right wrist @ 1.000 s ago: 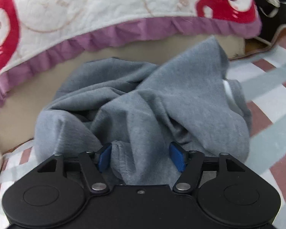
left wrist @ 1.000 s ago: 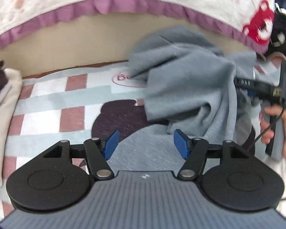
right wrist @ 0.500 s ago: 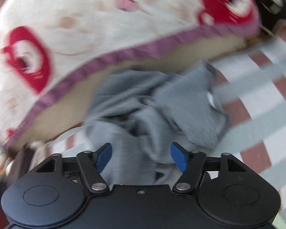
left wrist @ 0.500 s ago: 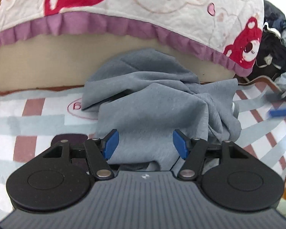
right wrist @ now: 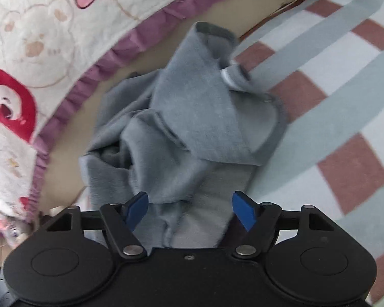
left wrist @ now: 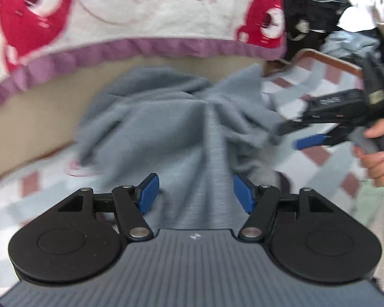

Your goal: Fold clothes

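A crumpled grey garment [left wrist: 166, 117] lies on the checked blanket [left wrist: 317, 153], bunched against the bed's side. My left gripper [left wrist: 195, 193] hovers over its near edge, its jaws opening a little. Cloth lies under the gap and the blue pads [left wrist: 148, 192] do not press on it. In the right wrist view the same garment [right wrist: 192, 128] lies heaped, with a white label showing. My right gripper [right wrist: 190, 209] stands open above the cloth's near end. The left wrist view shows that right gripper [left wrist: 294, 134] at the garment's right edge, held by a hand [left wrist: 376, 151].
A white quilt [left wrist: 140, 7] with red bears and a purple frill overhangs the beige bed side [left wrist: 38, 107] behind the garment. Dark clothes [left wrist: 307, 12] are piled at the far right beyond a brown wooden edge [left wrist: 327, 58]. The checked blanket [right wrist: 332, 107] spreads out to the right.
The left wrist view has swung right, and the right gripper and hand have come back in at its right edge. The right wrist view has rolled, and its jaws stand slightly wider.
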`<state>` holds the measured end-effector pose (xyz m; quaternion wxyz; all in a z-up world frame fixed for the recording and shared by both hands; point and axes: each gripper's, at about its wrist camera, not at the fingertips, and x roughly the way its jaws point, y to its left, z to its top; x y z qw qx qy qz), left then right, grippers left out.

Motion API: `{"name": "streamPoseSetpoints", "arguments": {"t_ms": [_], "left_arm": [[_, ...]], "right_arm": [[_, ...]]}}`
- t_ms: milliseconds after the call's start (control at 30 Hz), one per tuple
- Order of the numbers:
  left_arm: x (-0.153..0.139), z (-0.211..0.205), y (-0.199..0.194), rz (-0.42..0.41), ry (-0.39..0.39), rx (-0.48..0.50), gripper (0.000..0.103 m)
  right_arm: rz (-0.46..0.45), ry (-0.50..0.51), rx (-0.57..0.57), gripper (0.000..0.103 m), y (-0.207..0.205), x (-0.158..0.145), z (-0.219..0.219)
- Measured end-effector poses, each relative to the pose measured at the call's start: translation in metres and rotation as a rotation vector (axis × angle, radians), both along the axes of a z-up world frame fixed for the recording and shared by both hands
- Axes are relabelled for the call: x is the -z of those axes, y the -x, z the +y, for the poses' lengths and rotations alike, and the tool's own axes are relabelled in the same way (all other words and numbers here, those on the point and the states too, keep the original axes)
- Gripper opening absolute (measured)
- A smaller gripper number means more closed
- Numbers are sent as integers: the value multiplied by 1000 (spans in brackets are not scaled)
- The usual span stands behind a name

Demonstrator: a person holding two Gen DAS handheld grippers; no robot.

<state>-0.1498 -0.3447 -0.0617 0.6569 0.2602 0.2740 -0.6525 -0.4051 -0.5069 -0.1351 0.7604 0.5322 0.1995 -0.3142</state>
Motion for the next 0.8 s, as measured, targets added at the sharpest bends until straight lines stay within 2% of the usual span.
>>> {"name": "streamPoseSetpoints", "arguments": {"t_ms": [100, 200, 333, 433, 467, 500, 567, 600, 667, 733, 800], "left_arm": [[13, -13, 11, 40, -40, 61, 64], [36, -25, 28, -3, -104, 131, 65], [69, -34, 25, -31, -183, 90, 66], [78, -33, 6, 42, -185, 29, 65], [78, -30, 1, 63, -173, 16, 60], [77, -28, -4, 85, -161, 4, 37], [77, -26, -4, 1, -166, 19, 8], [76, -23, -3, -25, -158, 19, 6], [73, -18, -4, -56, -142, 17, 3], [62, -11, -4, -123, -99, -6, 3], [45, -1, -6, -227, -26, -37, 3]], "right_arm": [[-9, -47, -24, 78, -5, 7, 1], [-30, -122, -43, 78, -10, 21, 5], [1, -186, -58, 78, -21, 39, 12], [77, -175, -93, 78, -39, 48, 19], [103, -159, -108, 78, -46, 51, 22], [130, -107, -105, 78, -54, 52, 25], [184, 1, -96, 78, -70, 53, 30], [221, 87, -116, 78, -82, 51, 32], [323, 259, -183, 58, -105, 47, 41], [376, 359, -199, 20, -110, 39, 48], [331, 420, -137, 12, -91, 14, 48]]}}
